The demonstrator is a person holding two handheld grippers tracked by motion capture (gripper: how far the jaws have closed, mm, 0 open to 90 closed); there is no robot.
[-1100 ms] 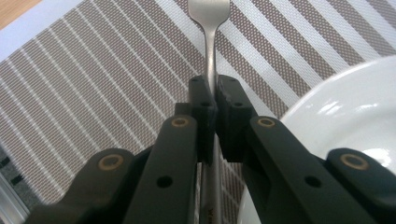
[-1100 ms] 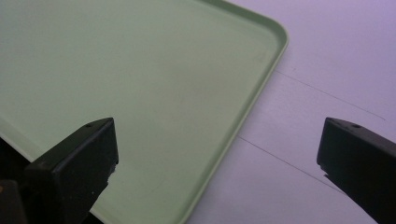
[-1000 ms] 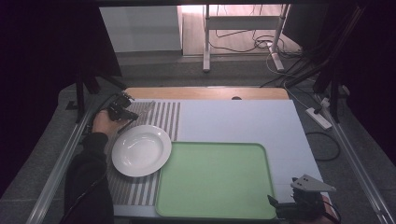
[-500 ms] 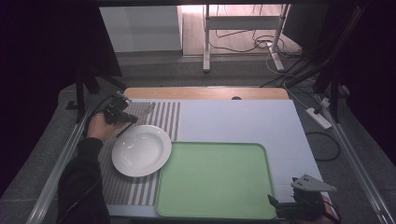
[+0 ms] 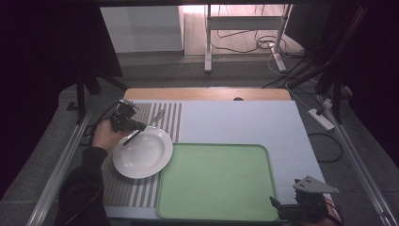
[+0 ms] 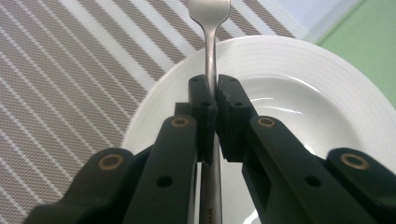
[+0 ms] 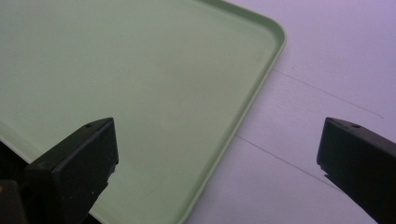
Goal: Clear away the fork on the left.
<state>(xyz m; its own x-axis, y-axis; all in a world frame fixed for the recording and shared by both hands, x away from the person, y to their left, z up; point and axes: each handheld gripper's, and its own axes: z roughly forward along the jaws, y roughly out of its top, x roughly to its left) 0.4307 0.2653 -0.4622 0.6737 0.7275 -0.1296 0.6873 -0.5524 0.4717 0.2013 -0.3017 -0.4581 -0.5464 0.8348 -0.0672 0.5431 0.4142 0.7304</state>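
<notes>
My left gripper (image 5: 135,127) (image 6: 212,88) is shut on the handle of a steel fork (image 5: 158,114) (image 6: 209,14). The fork runs along the jaws, with its head out past the far rim of a white plate (image 5: 141,153) (image 6: 303,74), over the striped placemat (image 5: 136,193) (image 6: 70,70). The handle end is over the plate's left rim. My right gripper (image 5: 301,206) (image 7: 219,140) is open at the table's near right, with its jaws either side of the rim at a corner of the green tray (image 5: 216,183) (image 7: 116,70). Nothing is between them.
The plate sits on the placemat, left of the tray. Both lie on a pale lavender table cover (image 5: 235,120) (image 7: 327,70). A wooden strip (image 5: 207,94) runs along the far edge. Metal rails (image 5: 56,169) flank the table.
My left gripper has shifted slightly toward the plate with the fork in it. The right gripper has stayed where it was.
</notes>
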